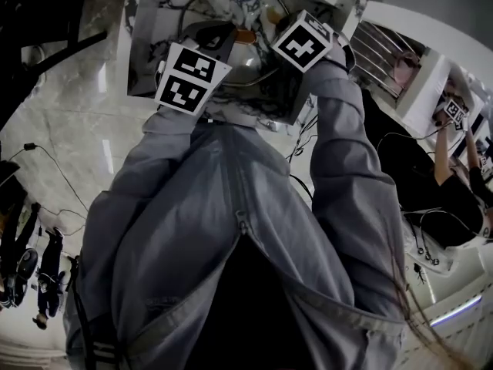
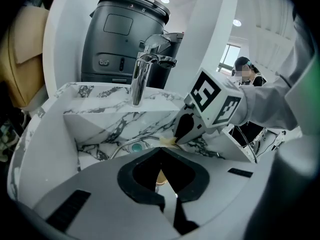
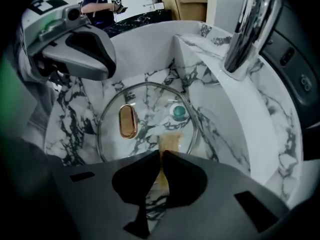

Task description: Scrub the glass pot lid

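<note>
The glass pot lid (image 3: pixel 152 106) lies in the marble sink, steel rim round it and a golden oval knob (image 3: pixel 127 121) on top. My right gripper (image 3: pixel 161 153) is shut on a thin yellow sponge (image 3: pixel 170 141), whose free end rests on the lid near its rim, beside the teal drain plug (image 3: pixel 178 112). My left gripper (image 2: pixel 161 149) is shut with nothing between its tips. It hovers above the lid's left side, and the knob (image 2: pixel 161 178) shows through the gap behind its tips. In the left gripper view the right gripper's tip (image 2: pixel 182 129) and sponge (image 2: pixel 167 142) are just ahead.
A chrome faucet (image 2: pixel 145 69) stands on the sink's back ledge (image 2: pixel 100 91), with a black appliance (image 2: pixel 125 34) behind it. The sink walls (image 3: pixel 240 129) close in on all sides. A person (image 3: pixel 100 4) works at another counter in the background. Grey-clad legs (image 1: pixel 231 237) fill the head view.
</note>
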Motion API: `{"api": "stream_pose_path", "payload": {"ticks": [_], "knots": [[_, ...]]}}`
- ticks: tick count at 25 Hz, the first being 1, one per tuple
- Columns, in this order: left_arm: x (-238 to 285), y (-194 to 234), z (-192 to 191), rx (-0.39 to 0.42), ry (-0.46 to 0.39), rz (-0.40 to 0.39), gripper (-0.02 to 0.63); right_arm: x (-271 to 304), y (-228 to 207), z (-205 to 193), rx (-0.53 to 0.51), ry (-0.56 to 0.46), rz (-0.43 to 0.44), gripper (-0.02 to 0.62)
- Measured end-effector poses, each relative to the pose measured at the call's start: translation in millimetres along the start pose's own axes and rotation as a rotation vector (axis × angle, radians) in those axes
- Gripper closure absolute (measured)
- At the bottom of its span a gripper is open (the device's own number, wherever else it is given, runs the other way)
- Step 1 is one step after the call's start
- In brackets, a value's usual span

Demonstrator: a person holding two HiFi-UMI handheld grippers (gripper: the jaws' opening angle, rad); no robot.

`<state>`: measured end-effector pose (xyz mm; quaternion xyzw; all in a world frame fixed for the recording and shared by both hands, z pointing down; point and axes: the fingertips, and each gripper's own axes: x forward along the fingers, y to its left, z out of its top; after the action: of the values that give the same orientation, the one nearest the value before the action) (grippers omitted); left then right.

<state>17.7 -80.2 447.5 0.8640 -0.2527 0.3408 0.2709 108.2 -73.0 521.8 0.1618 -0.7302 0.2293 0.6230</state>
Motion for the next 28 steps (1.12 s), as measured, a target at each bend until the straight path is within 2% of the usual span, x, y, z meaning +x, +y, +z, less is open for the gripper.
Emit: {"api": "stream_pose_path", "payload": {"ticks": [4,8,16,24,28], "knots": [[3,4,0,-0.009,0.004,0.008,0.591,24,-22,7,-0.12,0.054,-0.098,0.551],[2,9,-2,-0.016,0.005,0.018,0.591,42,-31,6,-0.154,0.087,-0.138,0.551],[0,11,-3,-0.023,0.002,0.022,0.591,52,-11,3,-0.216,0.091,-0.105,0.549],[-5,0,-6,-0.012,-0.008,0.008,0.591,50,48,-10,-0.262,0.117,-0.048,0.549],[-12,-8,-9,-0.003,-0.019,0.005,0.591,50,80,-19,-0.234,0.118,-0.013,0.549]]}}
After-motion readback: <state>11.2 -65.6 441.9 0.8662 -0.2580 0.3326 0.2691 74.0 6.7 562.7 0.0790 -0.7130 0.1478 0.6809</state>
